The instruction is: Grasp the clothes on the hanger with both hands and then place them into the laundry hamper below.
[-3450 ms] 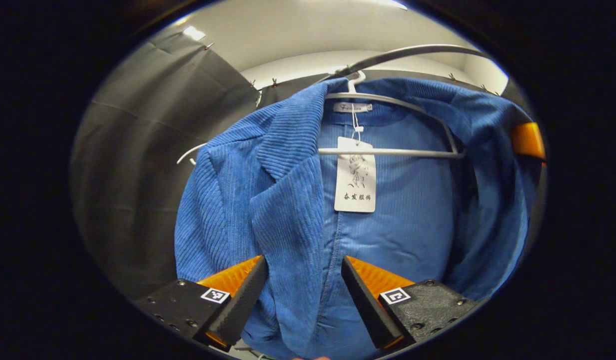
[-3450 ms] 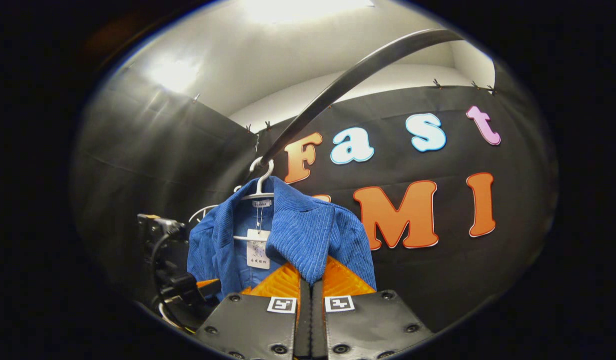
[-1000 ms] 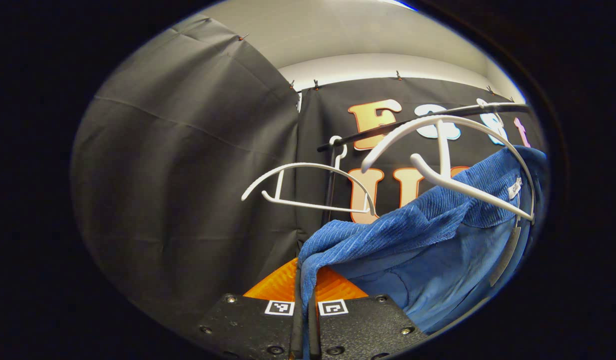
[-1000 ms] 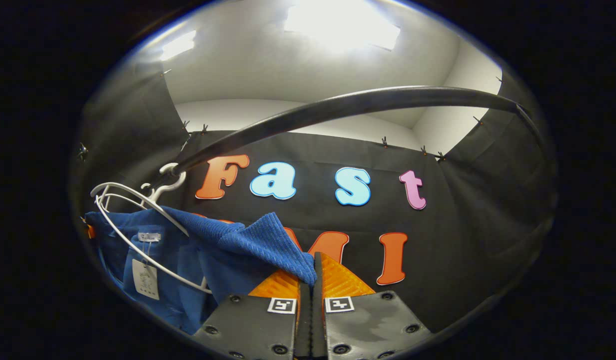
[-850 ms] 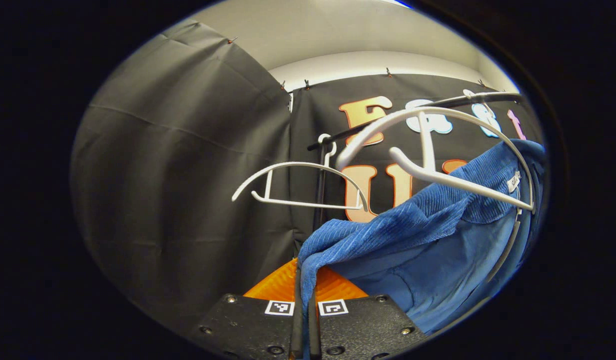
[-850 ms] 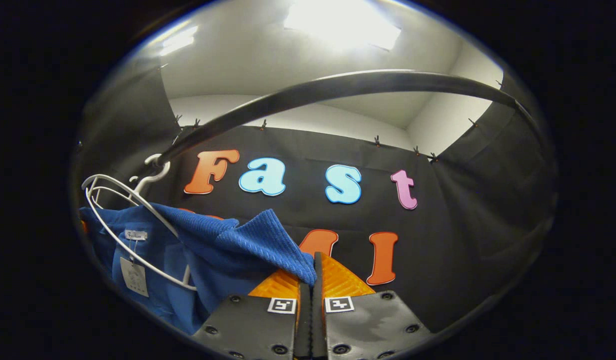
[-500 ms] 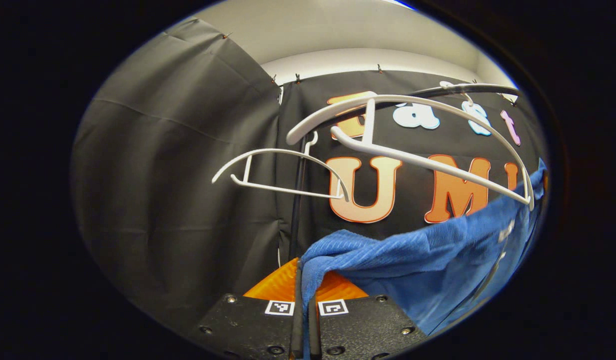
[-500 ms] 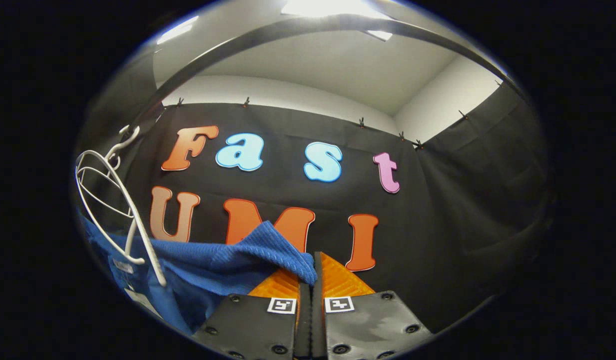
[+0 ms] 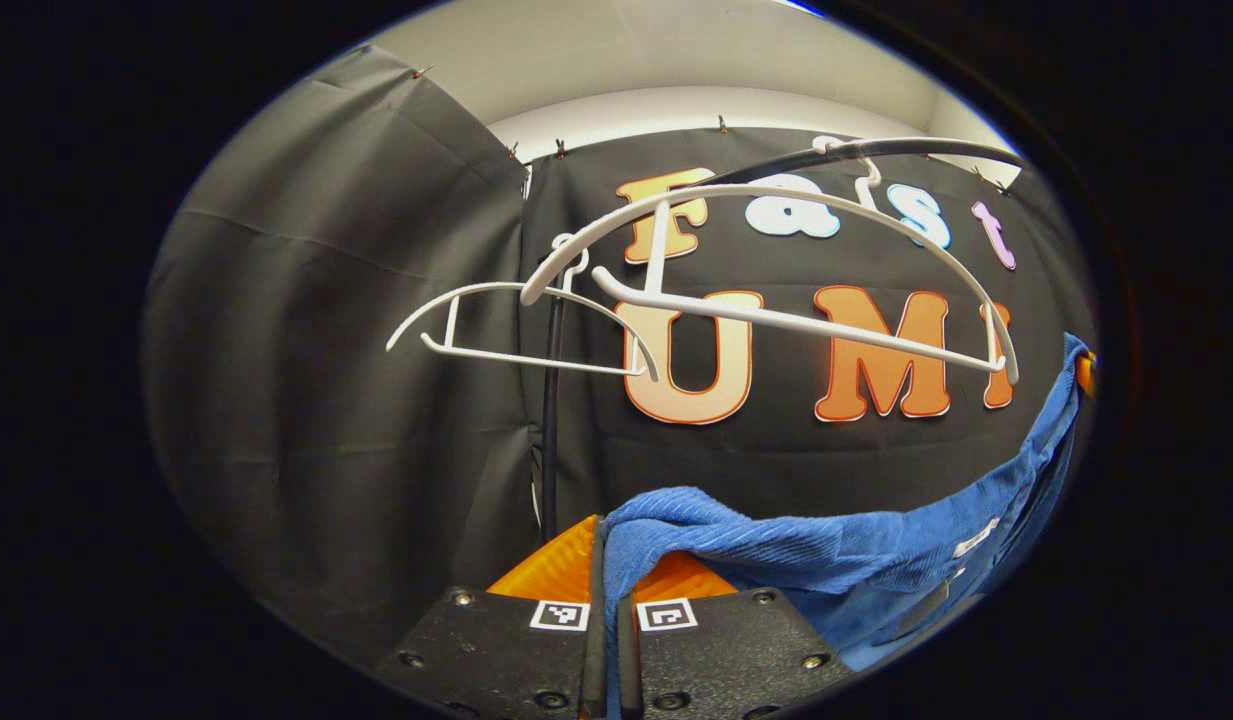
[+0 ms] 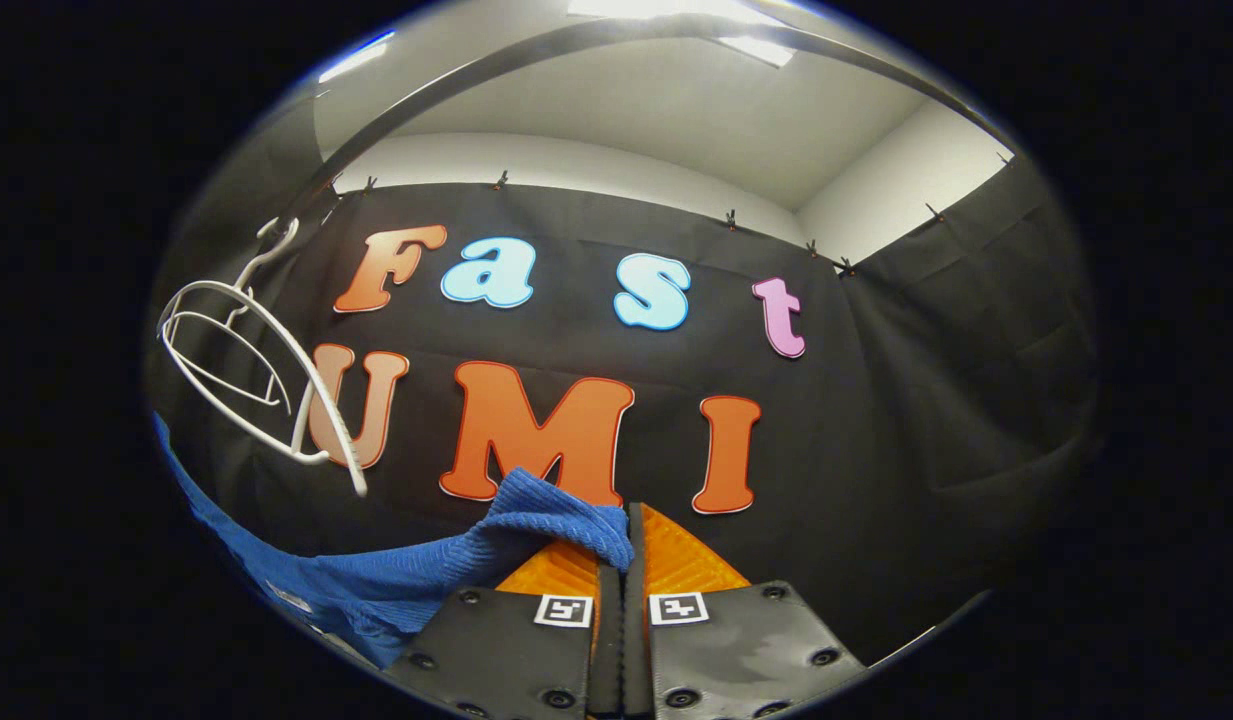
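**Blue garment off the hanger, pinched at both ends**

Left gripper view: the left gripper (image 9: pixel 608 560) has its jaws pressed together on a fold of the blue corduroy garment (image 9: pixel 836 555). The cloth runs from the fingers off to the right edge, where it rises toward a bit of the right gripper (image 9: pixel 1083 372). A small white tag (image 9: pixel 974 537) sewn into the cloth is too small to read. Above, two bare white hangers hang from a dark rail (image 9: pixel 876 152): the near hanger (image 9: pixel 776 255) and, behind it to the left, a far hanger (image 9: pixel 516 330). The garment hangs below both, touching neither.

Right gripper view: the right gripper (image 10: pixel 624 560) is likewise closed tight, with a corner of the garment (image 10: pixel 396 575) caught between its fingers. The cloth sags away to the lower left. The white hangers (image 10: pixel 261 375) sit at the left edge, clear of the fabric, under the rail (image 10: pixel 576 45).
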Demonstrator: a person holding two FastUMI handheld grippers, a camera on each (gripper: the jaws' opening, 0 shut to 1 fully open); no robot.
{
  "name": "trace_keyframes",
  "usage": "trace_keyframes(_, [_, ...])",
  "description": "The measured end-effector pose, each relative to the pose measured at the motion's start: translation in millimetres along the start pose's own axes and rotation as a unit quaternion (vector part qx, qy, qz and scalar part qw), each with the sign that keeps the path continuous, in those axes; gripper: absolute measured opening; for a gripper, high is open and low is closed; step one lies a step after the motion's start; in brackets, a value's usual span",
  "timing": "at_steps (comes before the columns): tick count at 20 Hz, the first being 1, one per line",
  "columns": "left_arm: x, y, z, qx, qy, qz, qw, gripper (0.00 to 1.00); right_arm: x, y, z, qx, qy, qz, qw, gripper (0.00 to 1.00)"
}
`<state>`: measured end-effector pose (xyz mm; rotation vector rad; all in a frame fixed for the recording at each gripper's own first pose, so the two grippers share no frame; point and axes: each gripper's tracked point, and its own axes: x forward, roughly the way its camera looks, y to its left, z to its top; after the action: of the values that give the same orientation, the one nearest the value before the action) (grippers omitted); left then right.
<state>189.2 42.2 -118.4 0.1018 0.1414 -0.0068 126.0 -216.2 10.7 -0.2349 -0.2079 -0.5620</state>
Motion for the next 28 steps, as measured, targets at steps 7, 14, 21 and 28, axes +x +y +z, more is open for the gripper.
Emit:
trace_keyframes(7, [-16.9, -23.5, -7.9, -0.006, 0.008, -0.025, 1.000, 0.06, -31.6, 86.9, -9.3, 0.020, 0.015, 0.129, 0.991, 0.07])
trace_keyframes(14, [-28.2, -88.8, -58.0, -0.035, 0.072, -0.103, 0.991, 0.04, -83.4, 199.8, -63.7, 0.043, 0.092, 0.277, 0.955, 0.07])
trace_keyframes(21, [-48.7, -134.3, -143.1, -0.051, 0.176, -0.153, 0.971, 0.06, -116.0, 234.9, -170.3, 0.059, 0.246, 0.320, 0.913, 0.08])
trace_keyframes(28, [-91.4, -162.0, -237.6, -0.134, 0.340, -0.184, 0.912, 0.05, -174.3, 243.7, -273.5, 0.059, 0.414, 0.328, 0.847, 0.08])
